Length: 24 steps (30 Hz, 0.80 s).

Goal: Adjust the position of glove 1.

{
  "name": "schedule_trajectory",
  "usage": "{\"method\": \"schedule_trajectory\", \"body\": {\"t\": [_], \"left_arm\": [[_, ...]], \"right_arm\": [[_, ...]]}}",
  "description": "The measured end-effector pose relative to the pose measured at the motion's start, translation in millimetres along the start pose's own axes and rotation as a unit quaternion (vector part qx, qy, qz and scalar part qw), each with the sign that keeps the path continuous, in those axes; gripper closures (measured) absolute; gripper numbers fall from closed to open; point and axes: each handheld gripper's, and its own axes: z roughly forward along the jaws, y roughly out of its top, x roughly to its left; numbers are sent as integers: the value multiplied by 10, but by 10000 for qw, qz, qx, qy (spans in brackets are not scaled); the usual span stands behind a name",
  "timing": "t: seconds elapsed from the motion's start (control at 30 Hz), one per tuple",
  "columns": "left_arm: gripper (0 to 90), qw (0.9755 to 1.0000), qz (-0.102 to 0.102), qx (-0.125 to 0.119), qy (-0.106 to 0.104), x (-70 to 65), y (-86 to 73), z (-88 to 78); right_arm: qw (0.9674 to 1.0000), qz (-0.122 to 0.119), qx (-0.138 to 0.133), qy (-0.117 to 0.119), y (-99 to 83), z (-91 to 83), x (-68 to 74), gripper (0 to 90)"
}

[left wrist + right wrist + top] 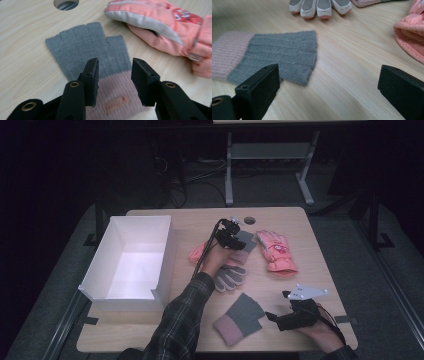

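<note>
Left tool (113, 82) half-open, straddling grey glove's (90, 47) pink cuff (113, 96), not gripping; fingers point away. Right tool (272, 316) open, idle.

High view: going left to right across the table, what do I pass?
White open cardboard box → left gripper over a grey fingerless knit glove with pink cuff → salmon-pink padded ski glove → right gripper, at the near right edge.
</note>
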Motion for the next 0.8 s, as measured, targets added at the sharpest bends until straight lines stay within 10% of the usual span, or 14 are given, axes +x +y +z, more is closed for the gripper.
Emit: {"method": "schedule_trajectory", "body": {"t": [0.8], "left_arm": [[793,9980,111,609,148,34,9,326]], "right_arm": [[10000,13,-12,7,3,0,1,36]]}}
